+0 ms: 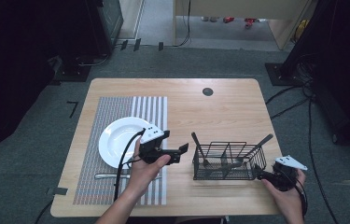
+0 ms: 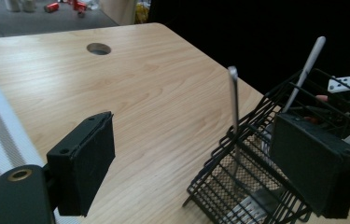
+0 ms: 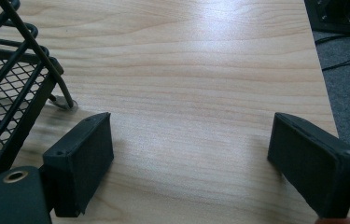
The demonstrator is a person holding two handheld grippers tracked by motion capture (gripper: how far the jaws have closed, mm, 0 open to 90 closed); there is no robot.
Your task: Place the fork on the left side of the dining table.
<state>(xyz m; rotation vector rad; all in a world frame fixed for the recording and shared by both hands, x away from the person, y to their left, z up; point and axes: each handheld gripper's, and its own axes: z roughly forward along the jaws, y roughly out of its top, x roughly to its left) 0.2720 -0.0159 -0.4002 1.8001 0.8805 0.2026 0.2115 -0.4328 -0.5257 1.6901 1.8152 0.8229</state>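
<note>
Black wire caddy [image 1: 228,161] upright — utensils [image 1: 199,148] leaning inside.

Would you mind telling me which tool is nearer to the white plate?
Left. The left tool hovers just right of the white plate, its hand beside the rim. The right tool is far across the table, at the wire basket's right end.

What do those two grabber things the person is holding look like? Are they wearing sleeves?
Each is a chunky black tool. The left gripper and the right gripper both carry a pale three-cornered plate on top, and a black cable trails from the left one. Up close, the fingers are flat black rectangular blocks, with a brass-coloured ring near the base. No sleeves show: the forearms are bare.
</note>
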